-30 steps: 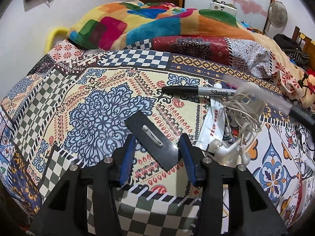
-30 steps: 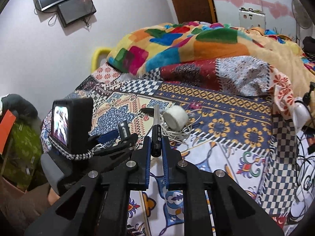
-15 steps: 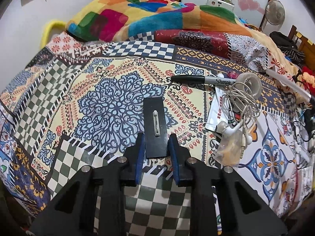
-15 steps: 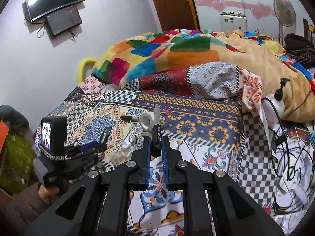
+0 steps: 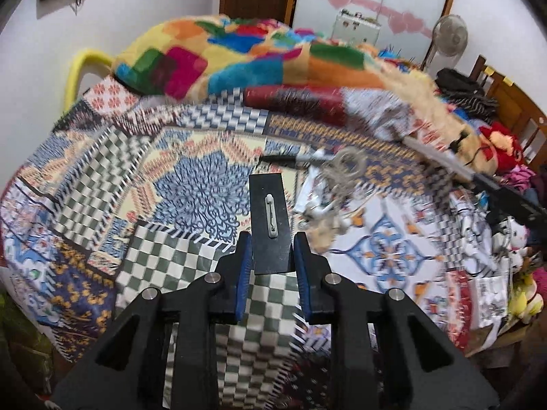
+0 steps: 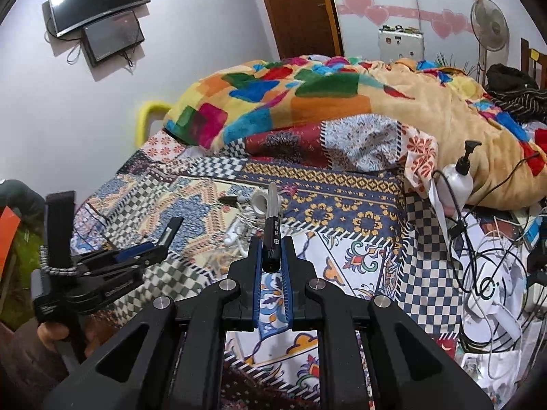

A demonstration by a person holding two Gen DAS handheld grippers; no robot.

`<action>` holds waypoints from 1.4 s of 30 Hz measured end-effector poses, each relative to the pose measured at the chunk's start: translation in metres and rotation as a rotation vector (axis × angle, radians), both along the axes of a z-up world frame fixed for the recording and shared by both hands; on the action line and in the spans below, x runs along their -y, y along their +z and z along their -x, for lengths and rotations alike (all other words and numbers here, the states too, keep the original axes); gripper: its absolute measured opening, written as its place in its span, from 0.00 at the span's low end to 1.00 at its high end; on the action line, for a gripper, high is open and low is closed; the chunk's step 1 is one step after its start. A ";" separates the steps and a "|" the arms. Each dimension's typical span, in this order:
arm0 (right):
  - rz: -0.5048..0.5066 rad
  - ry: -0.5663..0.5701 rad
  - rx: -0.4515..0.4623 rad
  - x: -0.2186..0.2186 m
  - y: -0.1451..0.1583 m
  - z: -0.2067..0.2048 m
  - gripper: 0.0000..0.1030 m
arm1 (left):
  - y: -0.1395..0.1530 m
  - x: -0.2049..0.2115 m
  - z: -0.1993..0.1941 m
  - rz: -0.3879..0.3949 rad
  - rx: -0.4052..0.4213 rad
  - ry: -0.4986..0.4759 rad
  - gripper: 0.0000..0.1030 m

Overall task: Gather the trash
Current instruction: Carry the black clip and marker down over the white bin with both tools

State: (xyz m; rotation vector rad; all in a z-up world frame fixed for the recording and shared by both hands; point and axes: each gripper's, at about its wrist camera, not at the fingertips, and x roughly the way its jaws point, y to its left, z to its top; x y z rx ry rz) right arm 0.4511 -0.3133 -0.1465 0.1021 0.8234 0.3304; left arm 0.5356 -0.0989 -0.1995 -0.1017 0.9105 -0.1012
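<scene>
My left gripper [image 5: 270,251] is shut on a flat black card [image 5: 269,218] with a small white pin fixed along its middle, held lifted above the patterned bedspread [image 5: 191,191]. It also shows in the right wrist view [image 6: 150,247] at the left. My right gripper [image 6: 271,251] is shut on a black-barrelled pen [image 6: 272,225] with a clear end, pointing forward. On the bed lie a black Sharpie marker [image 5: 294,159], a tape roll [image 5: 350,162], tangled white earphones [image 5: 328,184] and a small wrapper [image 5: 302,194].
A colourful blanket [image 6: 307,95] is heaped at the far side of the bed. A white pump bottle [image 6: 459,179], cables and papers [image 6: 492,287] crowd the right. A yellow chair back [image 5: 82,68] stands at the far left. A fan [image 6: 489,34] stands behind.
My left gripper has lifted and pulled back with the black card, which now stands off the bedspread. My right gripper has drawn further back from the bed, still holding the pen.
</scene>
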 end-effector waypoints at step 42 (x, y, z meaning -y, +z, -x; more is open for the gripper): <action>0.010 0.381 0.178 -0.209 0.101 0.182 0.09 | 0.136 -0.193 0.315 0.003 0.260 0.323 0.23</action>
